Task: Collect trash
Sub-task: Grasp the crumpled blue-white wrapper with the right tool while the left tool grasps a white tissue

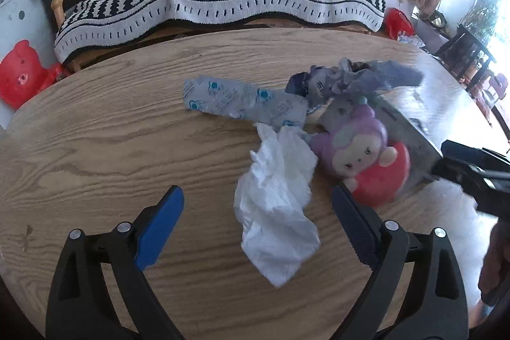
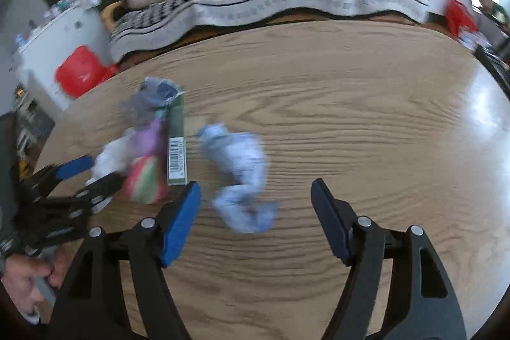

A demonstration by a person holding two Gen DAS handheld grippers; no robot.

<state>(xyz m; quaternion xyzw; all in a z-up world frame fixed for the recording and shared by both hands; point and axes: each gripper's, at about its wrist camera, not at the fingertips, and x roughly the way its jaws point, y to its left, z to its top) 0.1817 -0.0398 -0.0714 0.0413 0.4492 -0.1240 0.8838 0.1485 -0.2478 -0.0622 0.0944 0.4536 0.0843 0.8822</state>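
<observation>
the main risk sat beside the crumpled white tissue [image 1: 275, 206]: the purple plush monkey [image 1: 357, 155] lay just to its right, touching or nearly touching its upper edge, so a sloppy close by the left gripper [image 1: 258, 225] might have pinched the toy along with the trash. the tissue was light and loose, and a shallow bite could have torn off a flap and left the rest on the desk [image 1: 111, 133]. the right gripper [image 2: 255, 209] faced its own trouble: its view was smeared with motion blur, and the pale blue crumpled wrapper [image 2: 239, 177] it straddled lay near a green carton with a barcode [image 2: 177, 148], which the left finger could have nudged.

both sets of jaws stood wide open, holding nothing.

the tissue lay on the desk between the left jaws, bunched and folded, longer than wide. beyond it ran a flattened translucent plastic packet with blue print [image 1: 242, 102], and behind that a wad of grey-blue plastic [image 1: 357, 77]. in the right view the wrapper looked twisted and soft, its details too blurred to read.
</observation>
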